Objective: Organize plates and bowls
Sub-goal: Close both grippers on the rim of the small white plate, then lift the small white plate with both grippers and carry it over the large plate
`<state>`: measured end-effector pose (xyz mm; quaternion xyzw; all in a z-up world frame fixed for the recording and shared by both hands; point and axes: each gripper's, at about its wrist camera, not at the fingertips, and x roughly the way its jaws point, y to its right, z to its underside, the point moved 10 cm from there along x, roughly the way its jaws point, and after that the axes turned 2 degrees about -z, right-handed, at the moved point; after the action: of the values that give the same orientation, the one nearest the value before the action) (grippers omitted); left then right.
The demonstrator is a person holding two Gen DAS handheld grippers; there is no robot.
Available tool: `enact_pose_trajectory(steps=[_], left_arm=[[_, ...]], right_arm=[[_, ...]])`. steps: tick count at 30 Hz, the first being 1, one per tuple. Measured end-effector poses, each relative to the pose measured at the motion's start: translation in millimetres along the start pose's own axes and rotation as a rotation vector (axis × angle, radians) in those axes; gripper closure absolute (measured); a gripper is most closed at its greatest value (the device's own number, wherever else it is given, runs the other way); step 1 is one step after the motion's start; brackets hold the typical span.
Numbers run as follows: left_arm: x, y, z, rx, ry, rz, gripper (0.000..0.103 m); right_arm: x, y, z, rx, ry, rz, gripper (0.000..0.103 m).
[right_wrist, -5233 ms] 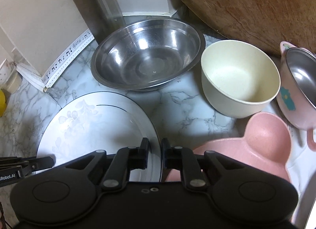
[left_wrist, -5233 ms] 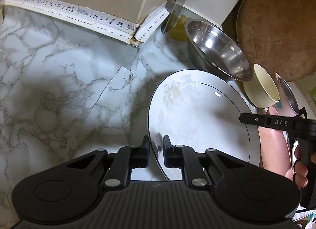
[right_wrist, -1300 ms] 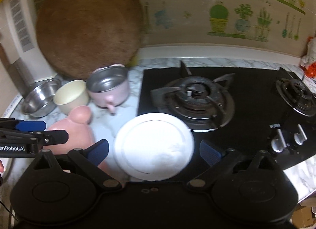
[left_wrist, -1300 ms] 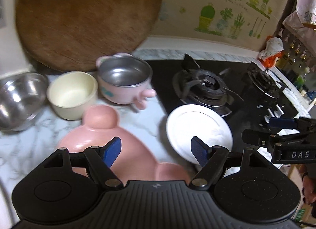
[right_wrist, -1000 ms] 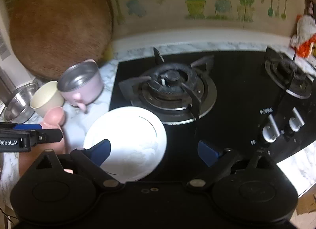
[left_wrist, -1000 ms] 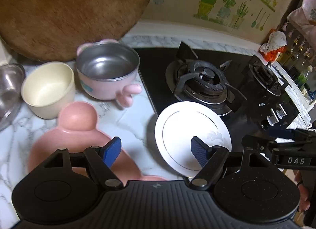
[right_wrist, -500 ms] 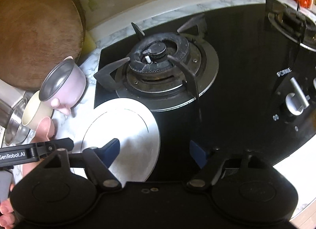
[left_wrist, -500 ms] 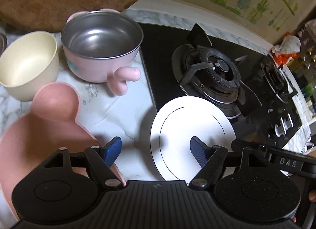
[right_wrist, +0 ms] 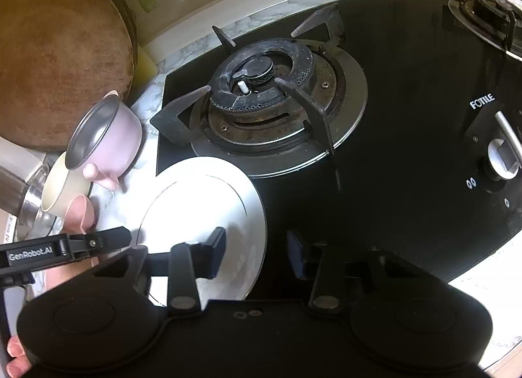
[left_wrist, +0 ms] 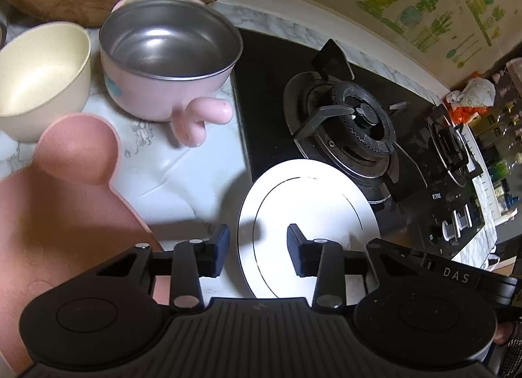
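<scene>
A small white plate (left_wrist: 310,215) lies at the counter's front, half on the black hob; it also shows in the right wrist view (right_wrist: 202,211). My left gripper (left_wrist: 257,249) is open, its jaws straddling the plate's left rim. My right gripper (right_wrist: 256,255) is open, its jaws straddling the plate's right rim. A pink bear-shaped plate (left_wrist: 58,202) lies to the left. Behind it stand a cream bowl (left_wrist: 39,78) and a pink steel-lined bowl with handles (left_wrist: 169,61). The left gripper's side (right_wrist: 65,249) shows in the right wrist view.
A gas burner with black pan supports (right_wrist: 261,97) sits just behind the white plate, with hob knobs (right_wrist: 502,156) to the right. A round wooden board (right_wrist: 55,58) leans on the back wall. A steel bowl's edge (right_wrist: 32,205) shows far left.
Both grippers have moved down and forward to the white plate and their jaws have narrowed, now straddling its opposite rims. Earlier they left the large floral plate at the far left.
</scene>
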<state>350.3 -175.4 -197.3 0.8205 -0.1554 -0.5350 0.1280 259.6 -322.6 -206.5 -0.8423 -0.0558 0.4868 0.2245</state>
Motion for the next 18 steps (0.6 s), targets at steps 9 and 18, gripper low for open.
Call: enact_pose_trajectory(steps=[9, 18], left_arm=[[5.7, -10.1, 4.4, -0.118, -0.031, 0.045, 0.080], [6.2, -16.2, 6.8, -0.105, -0.021, 0.032, 0.094]], right_arm=[[0.6, 2.2, 5.6, 0.022, -0.013, -0.027, 0.087], [0.3, 4.1, 8.1, 0.028, -0.007, -0.033, 0.094]])
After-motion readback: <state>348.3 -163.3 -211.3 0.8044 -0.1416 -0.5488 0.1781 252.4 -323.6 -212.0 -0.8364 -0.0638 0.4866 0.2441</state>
